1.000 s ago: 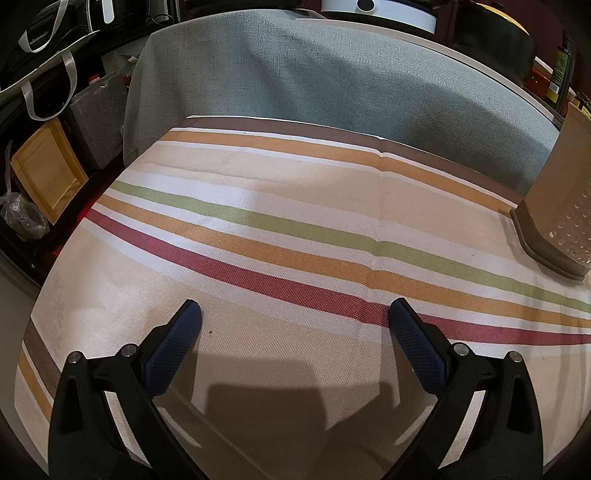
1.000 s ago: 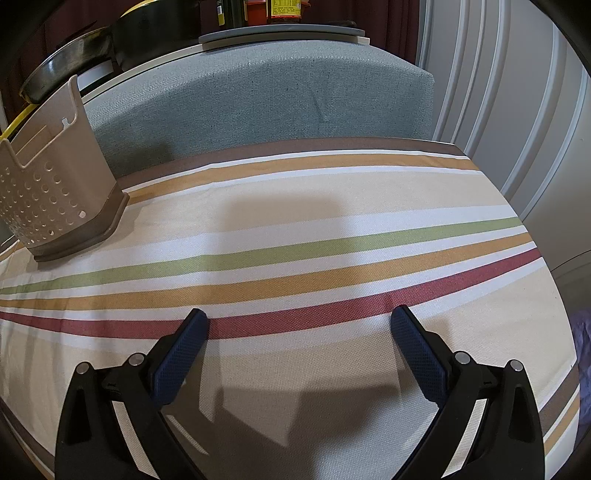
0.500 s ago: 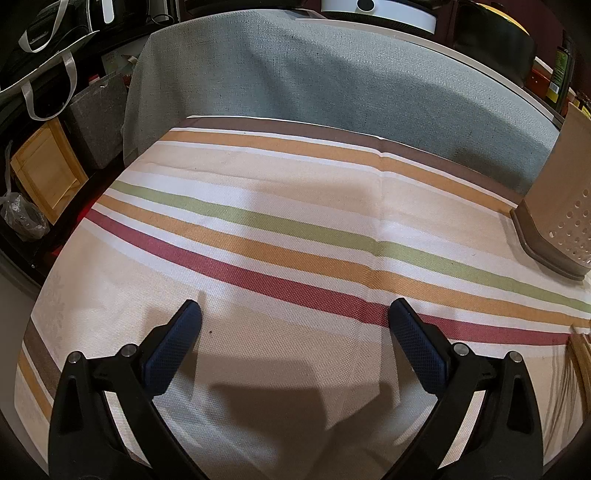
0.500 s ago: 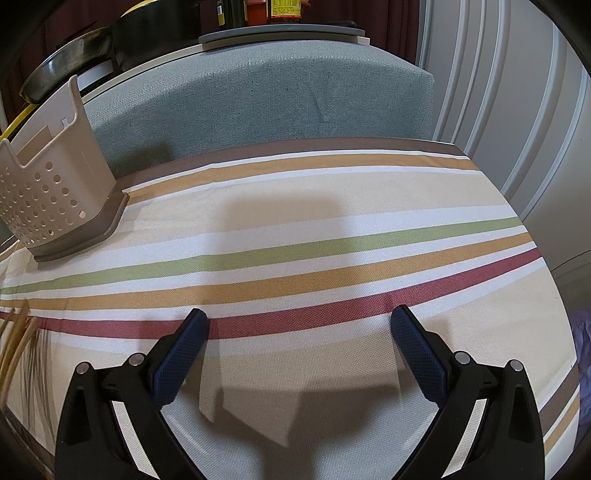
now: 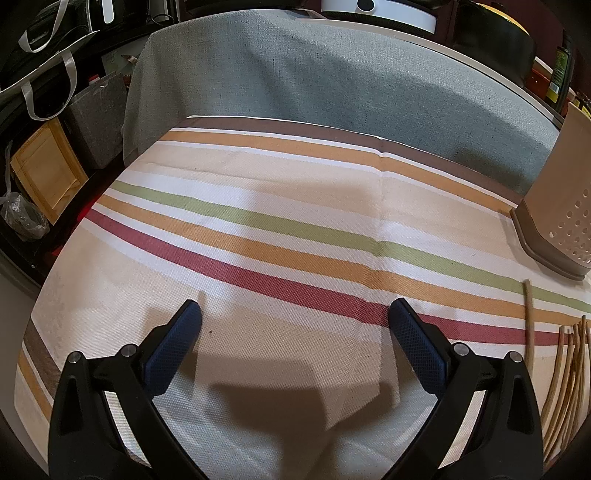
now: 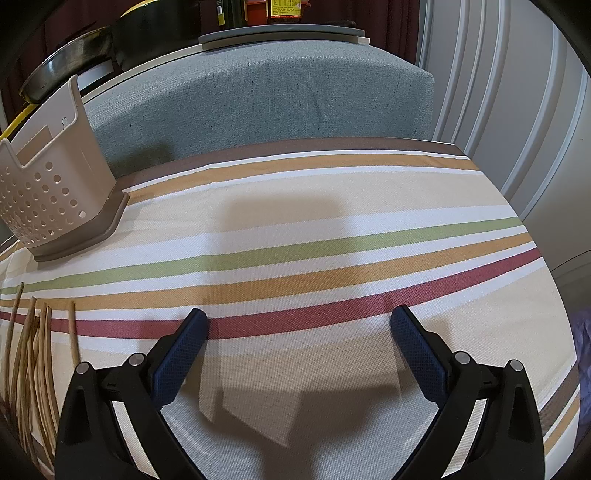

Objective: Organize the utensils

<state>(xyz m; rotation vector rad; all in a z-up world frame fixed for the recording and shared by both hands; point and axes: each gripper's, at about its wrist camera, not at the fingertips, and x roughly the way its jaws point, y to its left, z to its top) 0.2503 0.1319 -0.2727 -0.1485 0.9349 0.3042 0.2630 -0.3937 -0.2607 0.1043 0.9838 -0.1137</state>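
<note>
A striped tablecloth (image 5: 280, 229) covers the table before a grey-draped counter (image 6: 266, 96).

The bundle of wooden chopsticks (image 5: 565, 373) is running off the lower right edge of the left wrist view and off the lower left edge of the right wrist view (image 6: 31, 373), so their far ends and their count are staying out of sight. The perforated utensil holder (image 5: 563, 225) is being cropped by the right border in the left view, hiding its top and inside, and its left side is being cut off in the right view (image 6: 55, 192). The labels on the bottles (image 6: 280, 9) at the back are staying too small to read.
</note>
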